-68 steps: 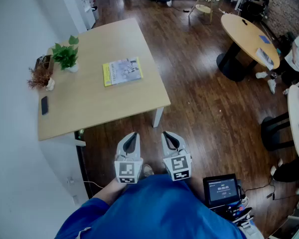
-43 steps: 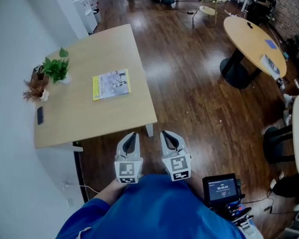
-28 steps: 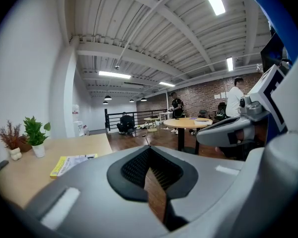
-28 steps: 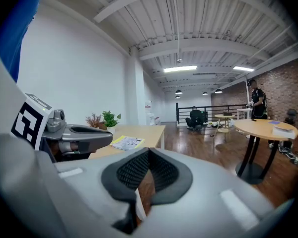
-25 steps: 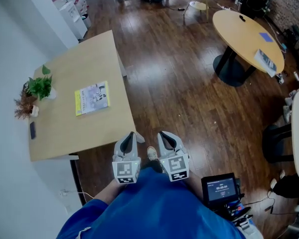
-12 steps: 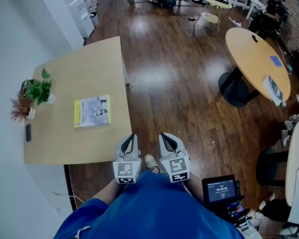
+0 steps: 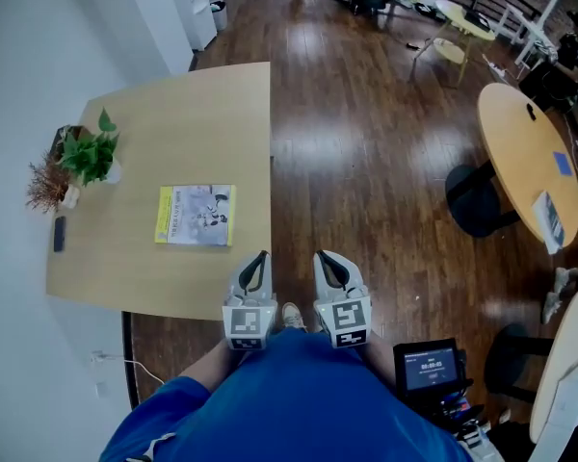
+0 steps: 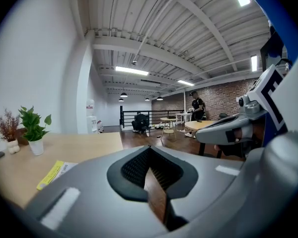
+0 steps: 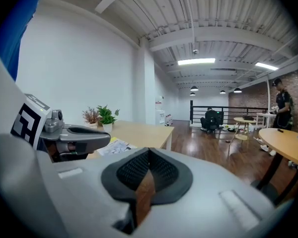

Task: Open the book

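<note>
Print on the book is too small to read.

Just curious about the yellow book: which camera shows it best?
Head view: the book lies closed, whole cover seen from above. The left gripper view catches mainly its yellow edge; the right gripper view, a low partial glimpse.

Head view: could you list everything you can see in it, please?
Square table: one, light wood, left.
Book: one, yellow-edged, closed, on that table.
Potted plant: one, green, table's left edge.
Dried sprigs: one bunch, reddish-brown, beside the plant.
Dark flat object: one, black, table's left edge.
Round table: one, light wood, right.
Screen: one, black, lower right.
Floor: dark wood.
Left gripper: grey, fingers together, empty, bottom centre.
Right gripper: grey, fingers together, empty, beside it.
</note>
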